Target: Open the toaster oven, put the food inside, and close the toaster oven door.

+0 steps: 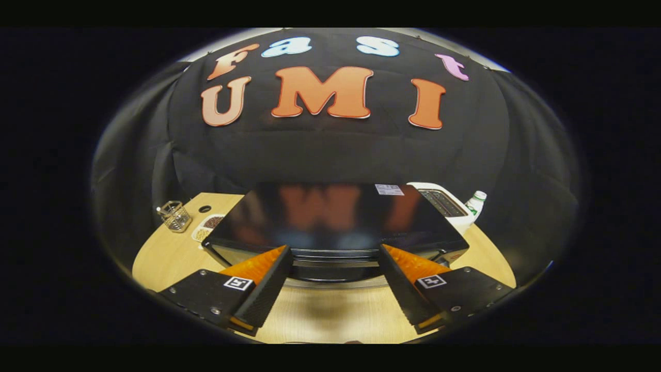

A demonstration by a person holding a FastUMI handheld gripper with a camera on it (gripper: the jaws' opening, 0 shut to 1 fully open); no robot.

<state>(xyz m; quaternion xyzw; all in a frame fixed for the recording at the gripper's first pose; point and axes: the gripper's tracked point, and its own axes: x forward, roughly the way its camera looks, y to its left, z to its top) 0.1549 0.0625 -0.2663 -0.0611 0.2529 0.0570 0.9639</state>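
Hovering above the toaster oven (335, 217), the gripper (334, 253) spreads its jaws wide.

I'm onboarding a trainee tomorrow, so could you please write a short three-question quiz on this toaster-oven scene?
1. True or false: the toaster oven door is shut.
2. The gripper fingers are: A) clamped on the handle, B) spread open at either side of it, C) holding food.
3. What stands on the table left of the oven?

Key: 1 true; 2 B; 3 a wire basket and a dish of food.
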